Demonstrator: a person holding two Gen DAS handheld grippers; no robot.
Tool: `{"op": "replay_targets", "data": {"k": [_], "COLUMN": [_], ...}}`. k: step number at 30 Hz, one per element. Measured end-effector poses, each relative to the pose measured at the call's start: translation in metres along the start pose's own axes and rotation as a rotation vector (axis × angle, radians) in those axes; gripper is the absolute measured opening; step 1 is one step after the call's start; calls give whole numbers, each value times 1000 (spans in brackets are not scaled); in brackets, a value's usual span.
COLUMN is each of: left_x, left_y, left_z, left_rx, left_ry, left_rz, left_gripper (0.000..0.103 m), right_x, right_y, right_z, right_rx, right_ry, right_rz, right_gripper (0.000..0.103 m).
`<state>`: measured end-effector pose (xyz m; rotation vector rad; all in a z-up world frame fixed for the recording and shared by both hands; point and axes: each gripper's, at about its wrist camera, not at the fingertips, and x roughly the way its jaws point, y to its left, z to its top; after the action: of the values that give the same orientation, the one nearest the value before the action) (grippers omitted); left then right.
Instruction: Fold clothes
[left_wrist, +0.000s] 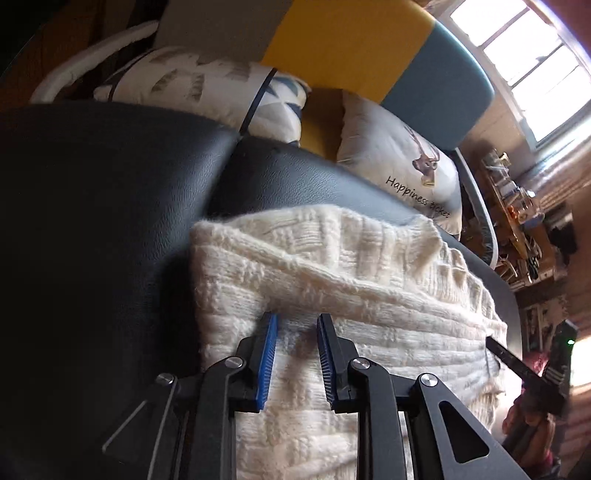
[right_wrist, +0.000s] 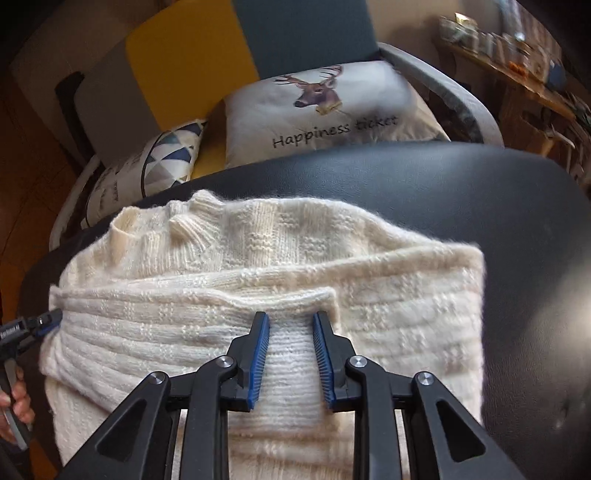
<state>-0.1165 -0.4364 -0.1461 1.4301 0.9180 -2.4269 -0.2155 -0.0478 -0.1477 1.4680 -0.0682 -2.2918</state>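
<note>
Cream knitted sweater (right_wrist: 258, 266), partly folded, lying on a black leather-like surface (right_wrist: 480, 206); a folded-over band crosses its middle and the ribbed collar (right_wrist: 188, 218) points towards the cushions behind. Left tool (left_wrist: 297, 321): jaws narrowly parted, blue pads (left_wrist: 269, 354) flanking a ridge of knit; whether the pads press the fabric or merely rest against it cannot be told, since the fingertips sink into the pile. Right tool (right_wrist: 290, 319): jaws likewise narrowly parted over a strip of ribbed knit just below the folded edge; grip equally uncertain. In the right wrist view the left tool appears at the sweater's left border, its tip touching the fabric, with a person's hand (right_wrist: 16, 406) cut off by the frame. The sweater's lower part is hidden beneath both tools. Behind the surface: a deer-print cushion (right_wrist: 332, 107) lettered "Happiness ticket" and a triangle-patterned cushion (right_wrist: 166, 158). The cluttered shelf (left_wrist: 517, 206) is too blurred to read.
</note>
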Motion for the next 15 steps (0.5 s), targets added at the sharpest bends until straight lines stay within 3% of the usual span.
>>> {"op": "replay_targets", "data": {"k": [3, 6, 10, 15], "left_x": [-15, -48, -93, -135], "left_y": [-2, -1, 14, 43], "left_z": [-7, -30, -79, -150], "left_rx": [-21, -21, -29, -38], "left_ry": [-12, -51, -83, -113], "left_rz": [-10, -50, -139, -167], "left_gripper": [23, 29, 35, 43], "right_x": [-43, -80, -119, -146], "right_y": [-7, -28, -74, -126], "right_z": [-24, -72, -142, -213], "right_rx": [0, 12, 72, 208], "right_ry": [-66, -63, -42, -2], "right_rz": [101, 173, 174, 249], "right_gripper": [24, 24, 25, 25]}}
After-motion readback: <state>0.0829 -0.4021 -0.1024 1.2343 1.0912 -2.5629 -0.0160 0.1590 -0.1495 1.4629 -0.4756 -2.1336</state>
